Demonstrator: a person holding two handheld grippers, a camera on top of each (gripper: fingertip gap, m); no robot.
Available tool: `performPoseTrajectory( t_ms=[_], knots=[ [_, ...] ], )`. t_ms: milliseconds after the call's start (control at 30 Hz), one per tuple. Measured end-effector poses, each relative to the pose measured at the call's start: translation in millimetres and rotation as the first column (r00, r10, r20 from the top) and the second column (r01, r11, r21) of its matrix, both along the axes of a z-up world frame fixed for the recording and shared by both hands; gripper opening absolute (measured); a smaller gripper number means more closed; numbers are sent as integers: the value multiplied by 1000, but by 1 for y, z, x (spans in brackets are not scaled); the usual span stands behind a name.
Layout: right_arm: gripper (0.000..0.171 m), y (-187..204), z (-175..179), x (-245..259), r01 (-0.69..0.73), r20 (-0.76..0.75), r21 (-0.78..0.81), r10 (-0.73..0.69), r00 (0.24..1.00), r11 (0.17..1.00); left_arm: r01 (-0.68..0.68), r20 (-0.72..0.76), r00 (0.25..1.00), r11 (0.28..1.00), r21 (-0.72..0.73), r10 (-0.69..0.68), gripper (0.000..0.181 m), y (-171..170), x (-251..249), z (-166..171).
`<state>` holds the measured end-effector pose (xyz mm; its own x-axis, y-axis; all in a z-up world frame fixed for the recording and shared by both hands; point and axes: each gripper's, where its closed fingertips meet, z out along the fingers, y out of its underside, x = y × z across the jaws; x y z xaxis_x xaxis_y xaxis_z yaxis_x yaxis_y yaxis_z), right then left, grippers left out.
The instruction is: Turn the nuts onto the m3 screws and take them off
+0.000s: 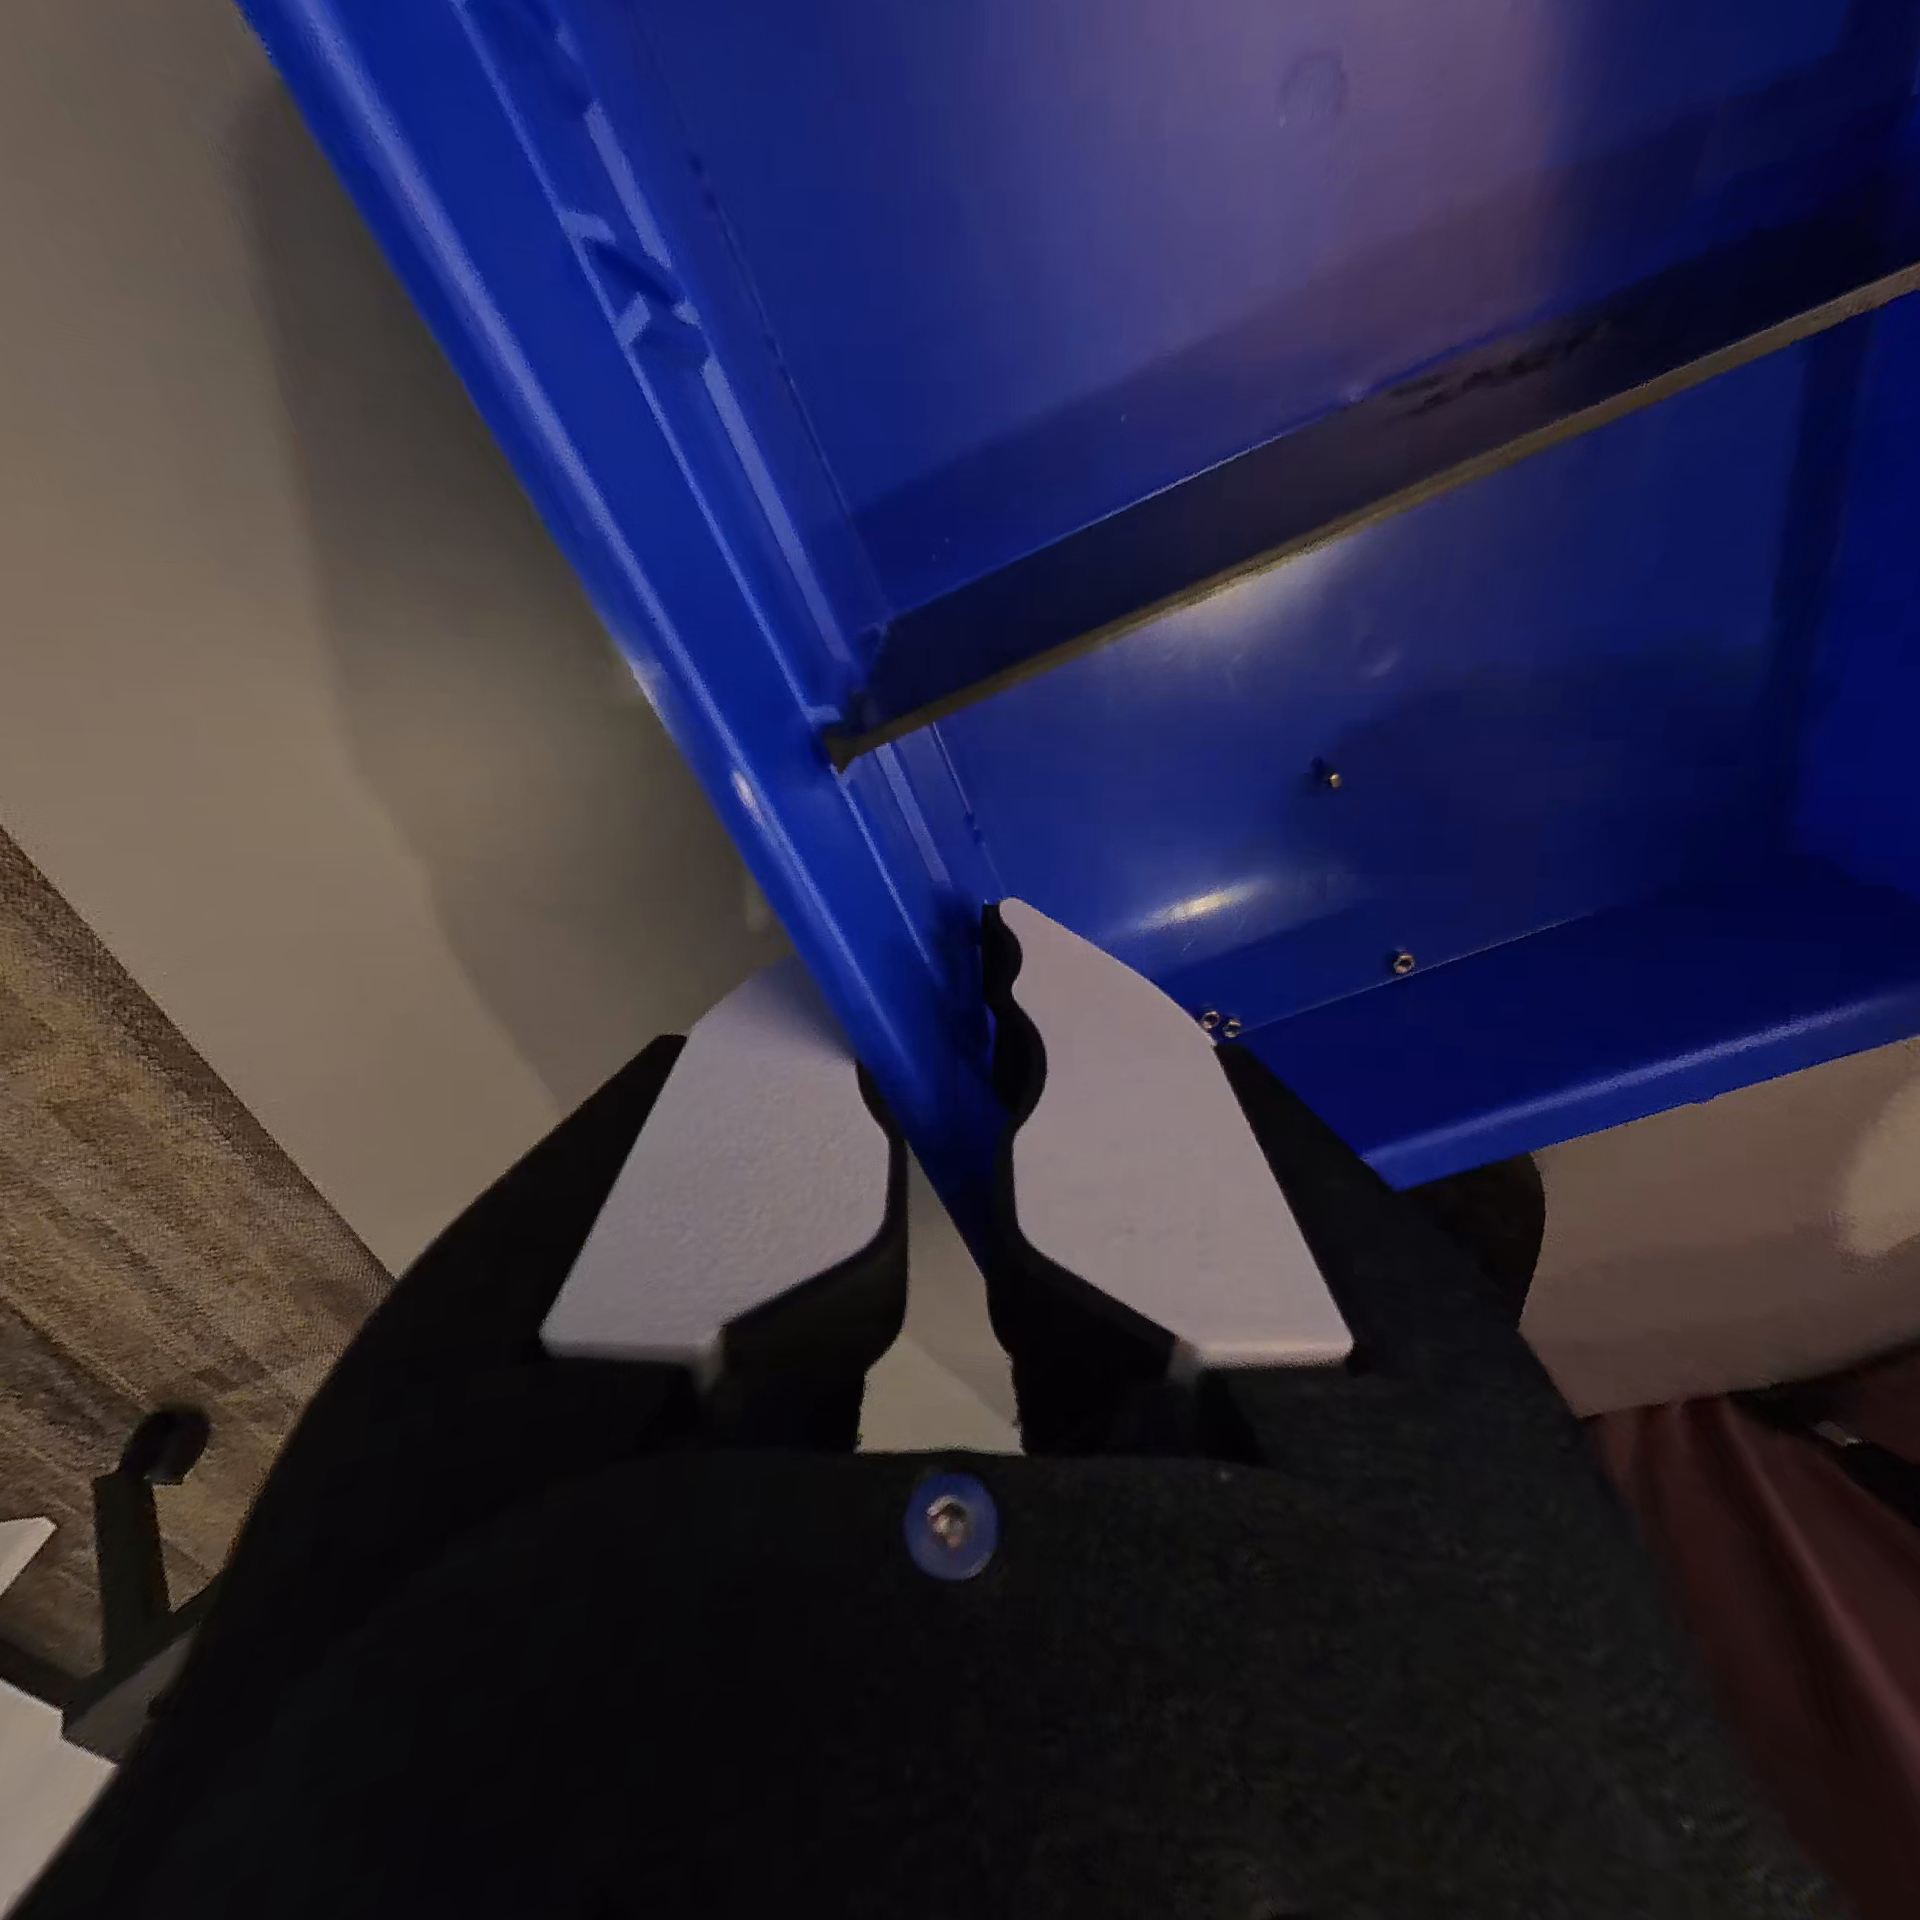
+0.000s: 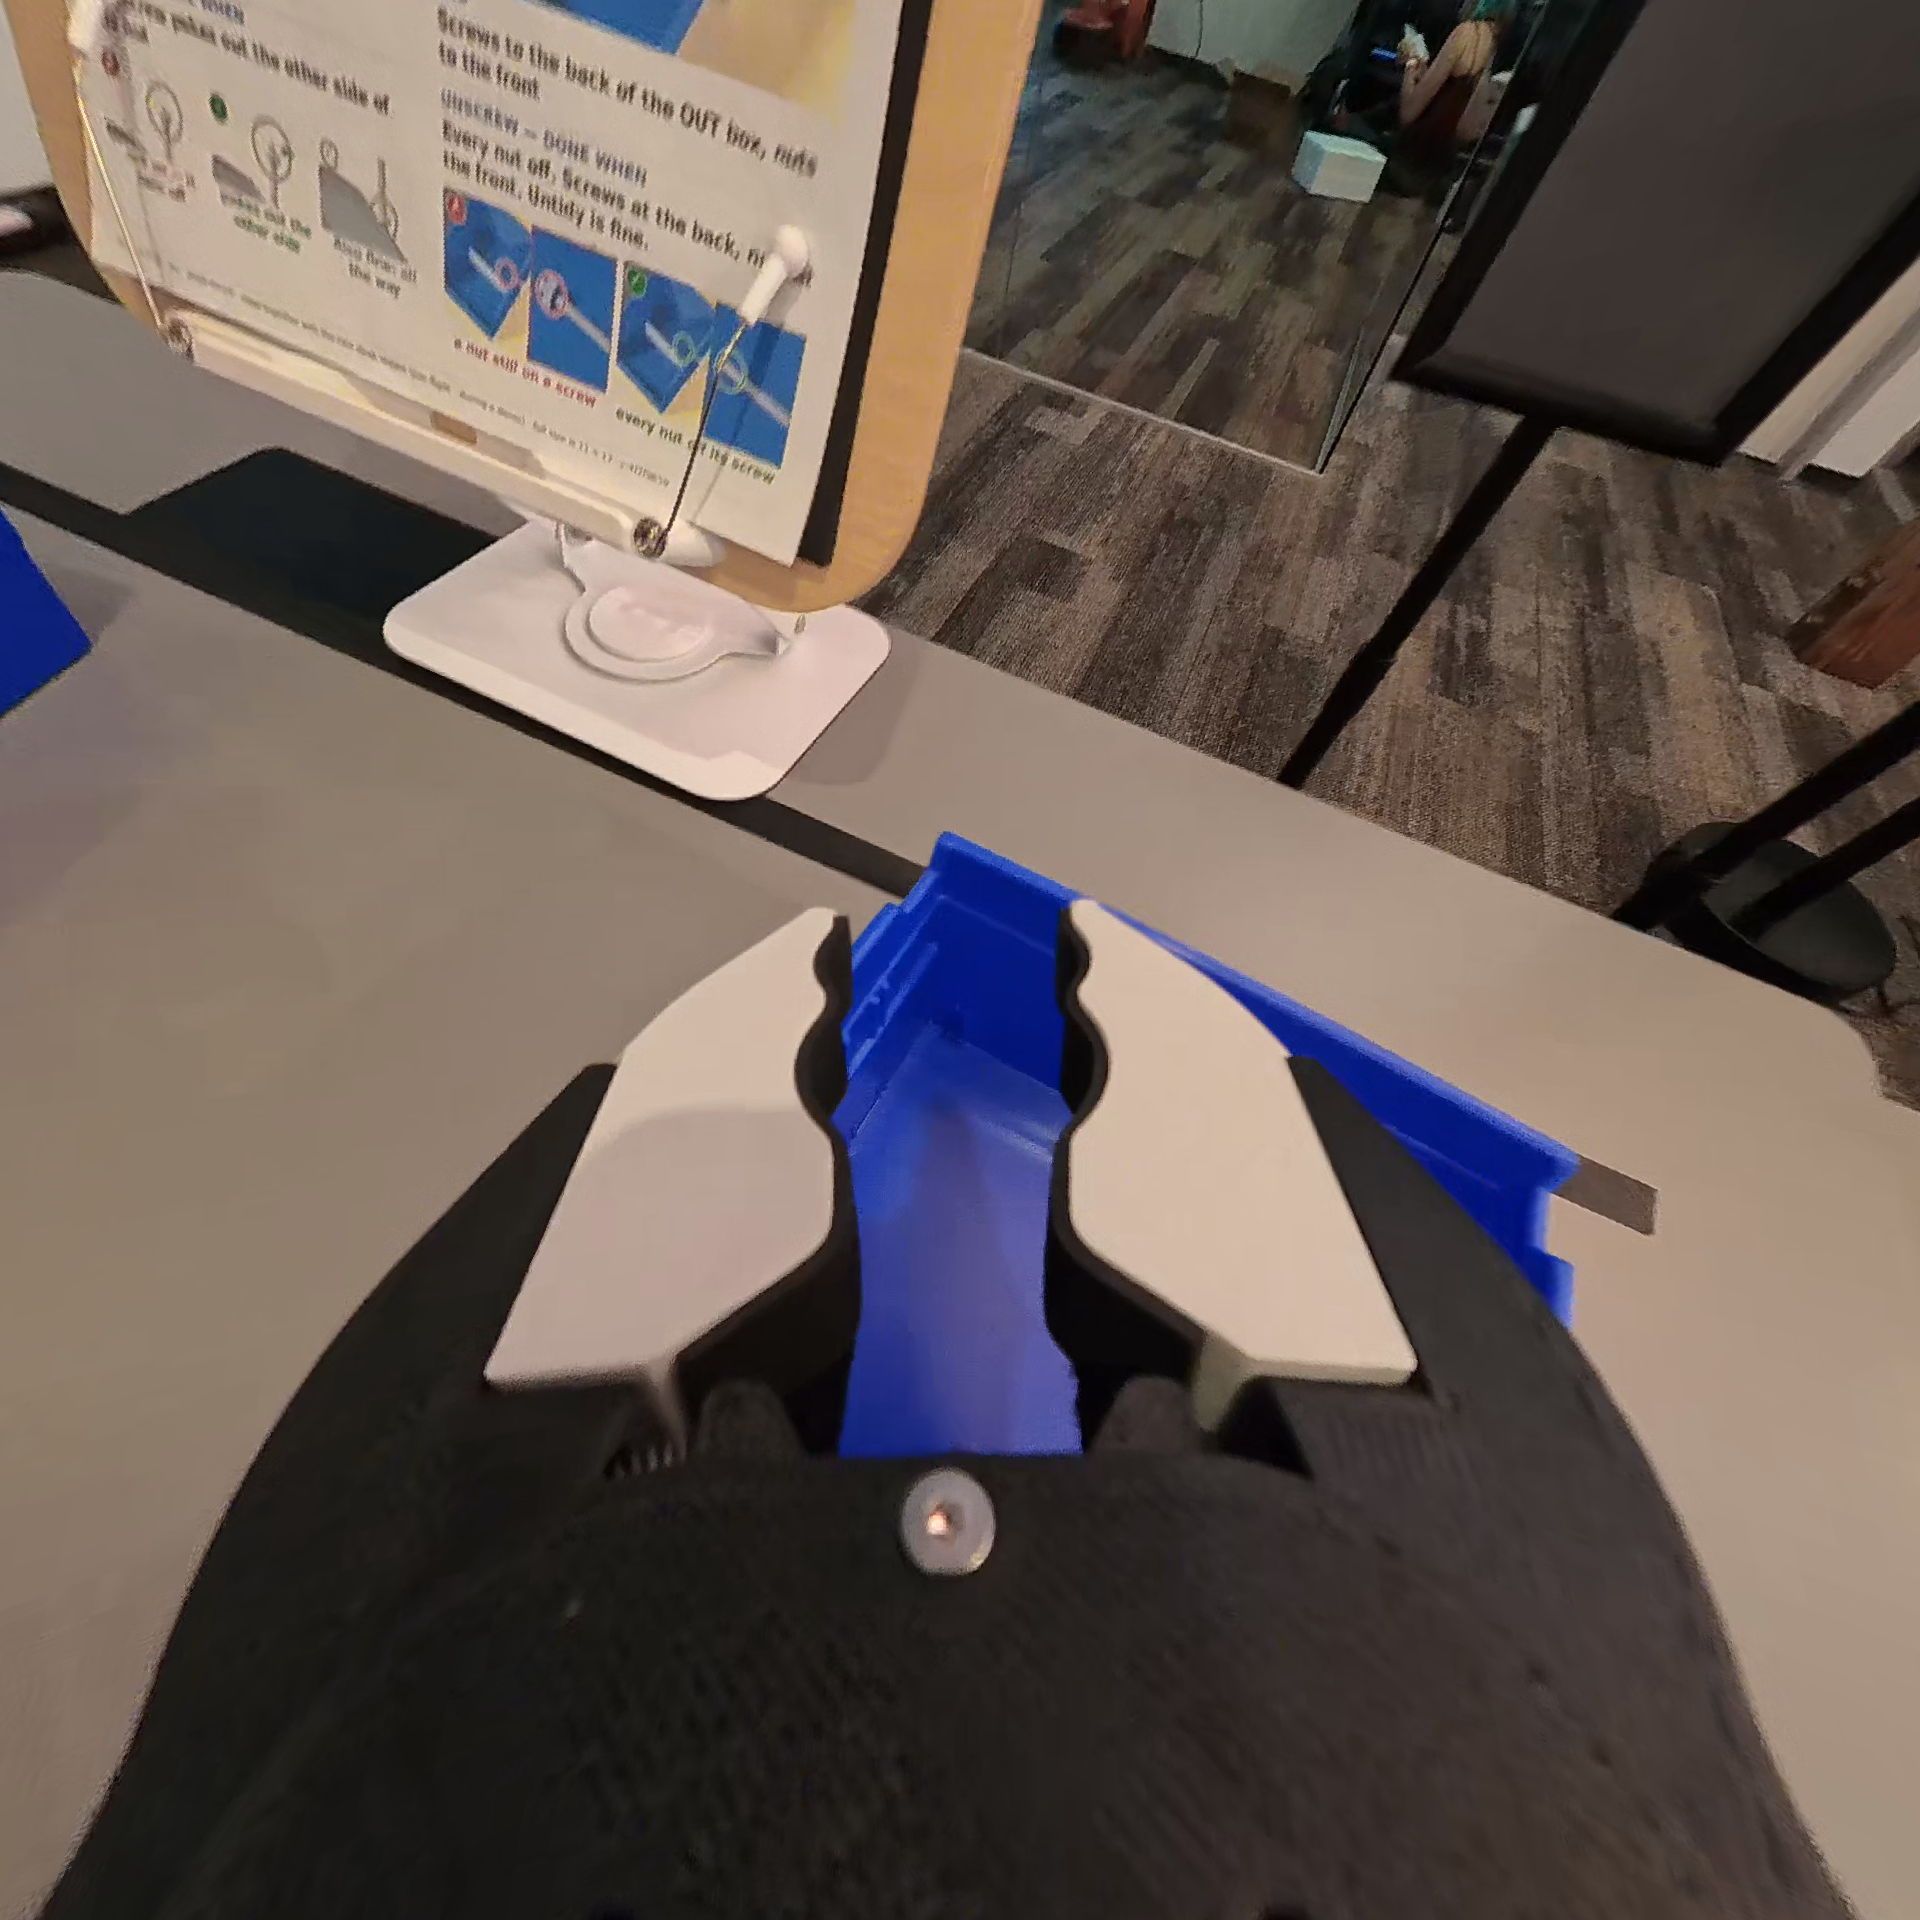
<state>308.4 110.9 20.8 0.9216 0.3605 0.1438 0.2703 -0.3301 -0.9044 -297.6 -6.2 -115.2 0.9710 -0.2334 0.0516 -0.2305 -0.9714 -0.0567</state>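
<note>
- Small silvery metal nuts (image 1: 1401, 963) lie loose on the floor of a glossy blue plastic bin (image 1: 1351, 582), two of them (image 1: 1218, 1024) touching in the front corner; only the left wrist view shows them, and no screw can be made out for certain.
- A thin grey divider plate (image 1: 1351, 499) crosses the bin, slotted into its side wall.
- The left gripper (image 1: 951, 997), with pale grey fingers edged by wavy black pads, is pinched on the bin's side wall, one finger inside and one outside.
- The right wrist view shows another blue plastic bin (image 2: 1351, 1081) on the matte grey table (image 2: 312, 987), a grey strip (image 2: 1616, 1195) sticking out of its side.
- The right gripper (image 2: 951, 935) hangs over that bin with its fingers spread, gripping nothing.
- Beyond it, a printed instruction sheet (image 2: 582, 208) on a wood-edged board stands on a white base (image 2: 644, 686) at the table's far edge, with wood-patterned flooring (image 2: 1351, 582) past it.
</note>
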Motion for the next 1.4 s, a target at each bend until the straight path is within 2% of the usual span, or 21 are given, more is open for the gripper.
performPoseTrajectory(
  t_ms=[267,400,867,1167,1400],
  knots=[
    [39,14,-39,-24,-56,73,-92,63,995,994,29,-2,1000,1000,-10,-29,11,-1,-1,-1],
    [39,15,-44,-31,-77,101,-106,87,991,991,50,4,999,999,7,-50,11,4,-1,-1],
    [39,11,-28,-43,-137,-2,-83,137,991,987,77,12,997,997,20,-77,10,4,-5,-2],
    [39,7,-18,-66,-192,48,-58,195,980,980,60,15,998,998,6,-61,10,5,-7,-2],
    [39,3,-11,-77,-220,22,-41,221,975,975,93,19,995,996,10,-93,10,7,-8,-3]
  ],
)
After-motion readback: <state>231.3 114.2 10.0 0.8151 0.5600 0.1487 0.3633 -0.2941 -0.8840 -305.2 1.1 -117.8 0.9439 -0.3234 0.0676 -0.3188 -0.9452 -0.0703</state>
